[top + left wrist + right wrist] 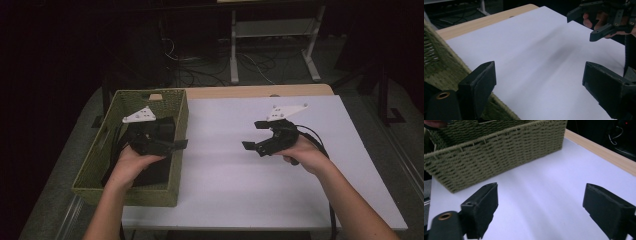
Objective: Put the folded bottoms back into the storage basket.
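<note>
High view shows the left gripper (172,145) over the green woven basket (100,165), which sits at the left edge of the white tabletop (225,165). Something dark (152,175) lies inside the basket; what it is cannot be told. The right gripper (252,135) hangs over the bare middle of the tabletop. Both have their jaws wide open and hold nothing. If the left gripper goes down crooked, a jaw could catch the basket's rim and push the basket off the edge.
</note>
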Available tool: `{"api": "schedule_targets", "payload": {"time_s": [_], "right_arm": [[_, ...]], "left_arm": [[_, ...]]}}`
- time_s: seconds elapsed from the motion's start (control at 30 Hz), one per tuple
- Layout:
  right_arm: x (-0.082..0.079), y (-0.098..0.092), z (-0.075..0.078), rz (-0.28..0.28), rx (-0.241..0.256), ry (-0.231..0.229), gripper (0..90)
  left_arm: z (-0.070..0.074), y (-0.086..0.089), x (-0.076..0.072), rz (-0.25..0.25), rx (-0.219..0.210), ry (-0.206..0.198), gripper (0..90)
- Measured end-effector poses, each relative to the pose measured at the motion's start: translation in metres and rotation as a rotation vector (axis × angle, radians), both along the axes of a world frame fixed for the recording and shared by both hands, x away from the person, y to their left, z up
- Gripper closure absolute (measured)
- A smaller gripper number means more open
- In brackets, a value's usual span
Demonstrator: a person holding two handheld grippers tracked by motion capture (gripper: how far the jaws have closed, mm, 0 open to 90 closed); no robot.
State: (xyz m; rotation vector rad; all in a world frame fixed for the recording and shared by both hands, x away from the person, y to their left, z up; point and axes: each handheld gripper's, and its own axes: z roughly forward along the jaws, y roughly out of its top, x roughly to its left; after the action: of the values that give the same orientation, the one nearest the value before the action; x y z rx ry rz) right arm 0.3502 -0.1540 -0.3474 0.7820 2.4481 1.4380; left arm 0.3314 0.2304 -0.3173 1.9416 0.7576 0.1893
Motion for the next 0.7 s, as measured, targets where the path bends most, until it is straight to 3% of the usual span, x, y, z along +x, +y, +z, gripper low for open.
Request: {"api": "schedule_targets", "payload": {"time_s": [0.2, 0.37, 0.6, 0.7], "right_arm": [[-0.017, -0.024, -0.002, -0.033, 0.002, -0.022, 2.9], [-0.031, -0.045, -0.007, -0.059, 0.006, -0.028, 2.7], [-0.043, -0.074, -0.018, -0.102, 0.017, -0.013, 2.6], [-0.049, -0.085, -0.022, -0.102, 0.028, -0.010, 1.5]], "left_arm": [[-0.004, -0.004, -0.014, -0.020, -0.024, -0.014, 5.8], [-0.007, -0.007, -0.023, -0.034, -0.019, -0.009, 0.7], [-0.013, -0.011, -0.031, -0.063, 0.018, -0.015, 0.2], [-0.015, -0.010, -0.034, -0.066, 0.011, -0.014, 0.2]]}}
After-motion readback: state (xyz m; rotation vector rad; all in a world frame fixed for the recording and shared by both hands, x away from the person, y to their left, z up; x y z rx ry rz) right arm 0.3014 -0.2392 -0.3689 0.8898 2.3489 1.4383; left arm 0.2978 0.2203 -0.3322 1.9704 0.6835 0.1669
